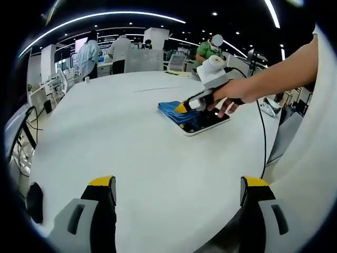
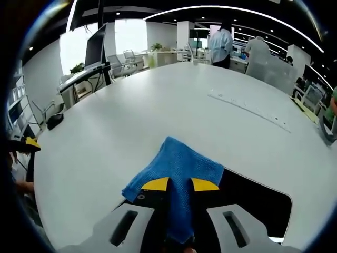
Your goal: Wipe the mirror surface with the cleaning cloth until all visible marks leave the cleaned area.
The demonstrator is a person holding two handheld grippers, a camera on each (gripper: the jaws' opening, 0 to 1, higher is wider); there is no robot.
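left tool (image 1: 179, 191) agape, right tool (image 2: 180, 184) clamped

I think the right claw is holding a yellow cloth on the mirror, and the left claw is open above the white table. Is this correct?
Not quite: the cloth is blue, not yellow; only the claw tips are yellow. The right gripper view shows it pinched in the right claw over the mirror. The rest holds: the left claw is open above the white table.
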